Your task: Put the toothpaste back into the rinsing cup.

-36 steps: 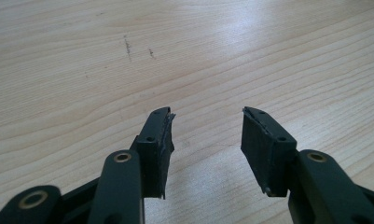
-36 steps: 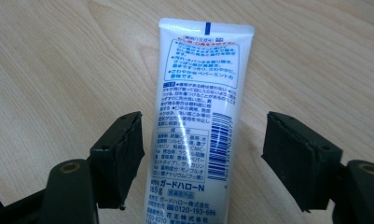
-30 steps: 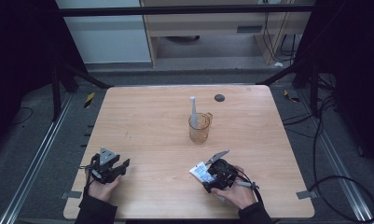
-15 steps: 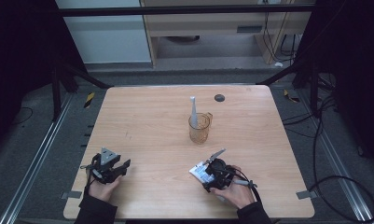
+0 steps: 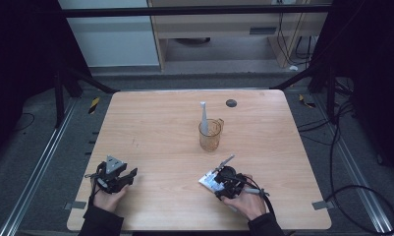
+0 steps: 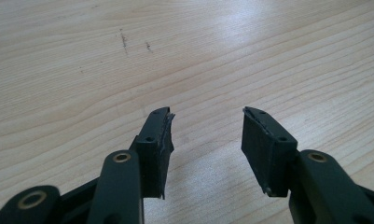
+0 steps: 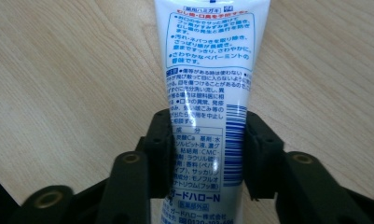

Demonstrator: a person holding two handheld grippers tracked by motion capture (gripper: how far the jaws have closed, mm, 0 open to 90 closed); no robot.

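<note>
A white toothpaste tube [image 7: 208, 56] with blue and red print lies between the jaws of my right gripper [image 7: 205, 122], which is shut on its lower part just above the wooden table. From above, that right gripper [image 5: 219, 181] sits at the table's front right with the tube [image 5: 208, 180] showing white at its left side. My left gripper [image 6: 205, 114] is open over bare wood, with nothing between its pads. In the high view the left gripper [image 5: 128, 175] rests at the front left. A clear amber cup [image 5: 210, 136] holding a white toothbrush [image 5: 203, 115] stands mid-table.
A small dark disc [image 5: 231, 103] lies near the table's far edge, behind the cup. The wooden table [image 5: 155, 128] ends in metal rails on both sides, and cables trail on the floor to the right.
</note>
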